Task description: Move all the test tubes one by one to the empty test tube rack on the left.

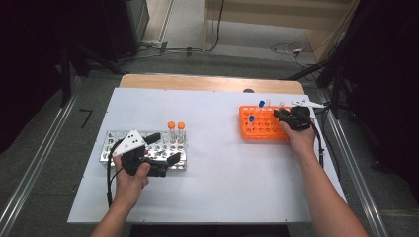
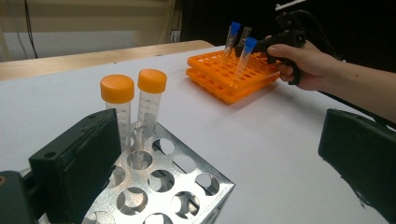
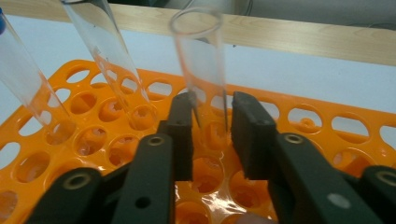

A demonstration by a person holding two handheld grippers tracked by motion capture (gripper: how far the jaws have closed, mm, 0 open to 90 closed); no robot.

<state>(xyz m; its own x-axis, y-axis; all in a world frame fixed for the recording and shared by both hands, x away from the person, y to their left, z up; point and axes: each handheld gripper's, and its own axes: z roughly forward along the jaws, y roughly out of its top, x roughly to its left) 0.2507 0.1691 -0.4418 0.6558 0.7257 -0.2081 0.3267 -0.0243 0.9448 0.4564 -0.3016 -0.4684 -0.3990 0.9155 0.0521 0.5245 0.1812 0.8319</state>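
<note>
The right gripper (image 3: 212, 135) has its two black jaws closed on the lower part of an open, uncapped clear tube (image 3: 201, 60) standing in the orange rack (image 3: 327, 116), a low grip that would suit lifting it straight out of its hole. The right hand (image 1: 299, 136) reaches level over the rack's near edge. Well away from the rack, the left gripper (image 1: 163, 148) rests wide open and empty over the metal rack (image 2: 187, 186), seemingly steadying it beside its two orange-capped tubes (image 2: 140, 100).

orange rack (image 3: 322, 122): glossy moulded plastic; open tube (image 3: 201, 60) in right tool (image 3: 211, 122): clear, smooth; tool pads matt black, rubbery; metal rack (image 2: 187, 184): shiny perforated sheet; tube caps (image 2: 116, 88): matt orange plastic; table (image 1: 217, 163): matt white, wood edge
</note>
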